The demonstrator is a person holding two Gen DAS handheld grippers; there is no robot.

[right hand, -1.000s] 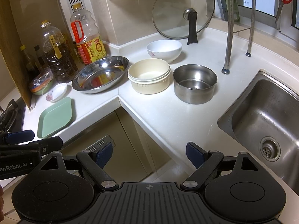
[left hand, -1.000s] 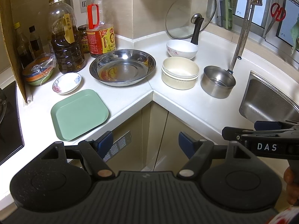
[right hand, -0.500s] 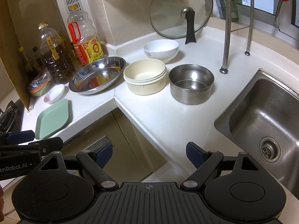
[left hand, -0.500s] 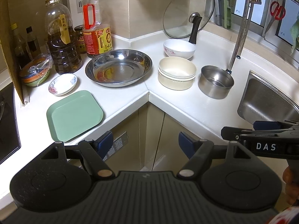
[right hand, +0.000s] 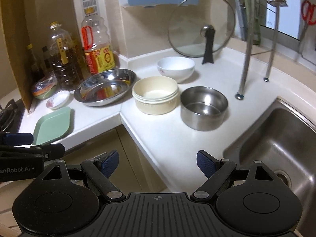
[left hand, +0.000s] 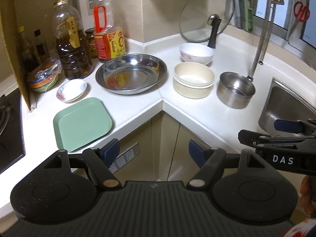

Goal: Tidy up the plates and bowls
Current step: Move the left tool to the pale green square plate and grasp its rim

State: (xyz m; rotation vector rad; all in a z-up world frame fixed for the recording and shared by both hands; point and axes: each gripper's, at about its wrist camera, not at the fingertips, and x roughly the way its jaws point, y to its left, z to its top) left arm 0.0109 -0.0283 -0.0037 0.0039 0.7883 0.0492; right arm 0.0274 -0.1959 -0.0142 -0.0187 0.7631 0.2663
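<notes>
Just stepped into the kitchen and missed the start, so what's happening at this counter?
A person holds two grippers, left gripper and right gripper, both open and empty, short of the counter. Nothing is picked up yet: the green plate, small saucer, steel basin, cream bowl, white bowl and steel pot sit separately.

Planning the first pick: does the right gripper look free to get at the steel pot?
Probably yes. The right gripper is open and empty, and bare counter lies between it and the steel pot. The cream bowl stands close beside it.
</notes>
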